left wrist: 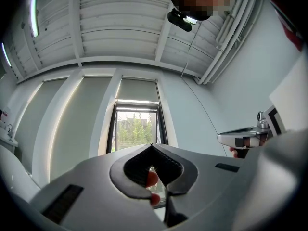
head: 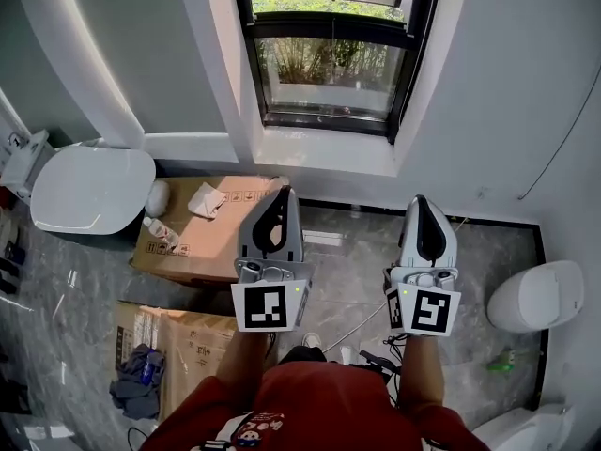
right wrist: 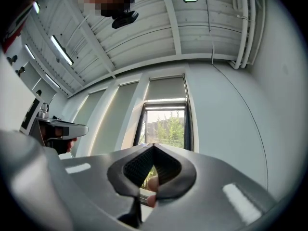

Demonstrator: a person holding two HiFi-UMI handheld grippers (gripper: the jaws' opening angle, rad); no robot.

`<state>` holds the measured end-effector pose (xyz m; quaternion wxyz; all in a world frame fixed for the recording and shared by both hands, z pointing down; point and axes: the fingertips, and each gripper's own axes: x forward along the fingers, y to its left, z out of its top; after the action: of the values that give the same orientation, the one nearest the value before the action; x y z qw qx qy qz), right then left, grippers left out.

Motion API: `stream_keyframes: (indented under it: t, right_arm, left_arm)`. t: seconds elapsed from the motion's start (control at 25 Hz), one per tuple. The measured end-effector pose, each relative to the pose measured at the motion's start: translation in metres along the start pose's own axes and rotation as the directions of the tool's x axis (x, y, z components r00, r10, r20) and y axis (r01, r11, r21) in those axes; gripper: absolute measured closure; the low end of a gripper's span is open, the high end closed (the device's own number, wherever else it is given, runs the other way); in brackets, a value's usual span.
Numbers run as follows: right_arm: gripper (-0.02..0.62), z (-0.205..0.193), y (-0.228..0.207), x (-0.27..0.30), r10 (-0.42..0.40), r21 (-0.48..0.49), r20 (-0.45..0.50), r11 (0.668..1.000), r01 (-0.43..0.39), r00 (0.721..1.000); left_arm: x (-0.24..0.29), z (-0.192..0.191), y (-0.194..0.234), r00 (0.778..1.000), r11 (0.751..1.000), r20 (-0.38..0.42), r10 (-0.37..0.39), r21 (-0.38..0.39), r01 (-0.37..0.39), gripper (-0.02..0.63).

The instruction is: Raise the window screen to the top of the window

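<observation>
Left gripper (head: 279, 195): jaws together, tips meeting, nothing between them; it is held out level with the right one and points toward the window.
Right gripper (head: 427, 203): jaws together as well, nothing held; it is beside the left one, well apart from it.
Window (head: 329, 54): dark-framed, set in the far wall ahead of both grippers and well apart from them; greenery shows through the glass.
Screen (head: 329, 71): seems to lie over the lower pane, which looks duller than the upper one; its edge cannot be made out. Neither gripper touches it.
Person (head: 310, 407): red shirt, standing on the grey floor (head: 347, 252), arms forward.
Boxes (head: 202, 238): cardboard, on the floor to the left, below the sill.
Toilet (head: 94, 188): white, lid down, far left.
</observation>
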<state>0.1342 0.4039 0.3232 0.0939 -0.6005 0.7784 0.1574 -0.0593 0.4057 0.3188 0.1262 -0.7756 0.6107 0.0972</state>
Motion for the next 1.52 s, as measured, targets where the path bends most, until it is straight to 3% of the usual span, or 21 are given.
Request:
stream_keyframes:
  t: [0.68,1.52]
  right_arm:
    - [0.586,-0.036,0.013,0.062,0.0,0.004,0.003,1.0,0.0,1.0]
    - [0.586,-0.12,-0.07,0.248,0.009,0.041,-0.042,0.999,-0.008,0.999]
  left_arm:
    - [0.049,-0.04,0.039,0.999,1.0,-0.035,0.003,-0.01,-0.003,0.601]
    - [0.255,-0.11,0.058,0.997,0.999,-0.072,0.031,-0.009,-0.031,0.6]
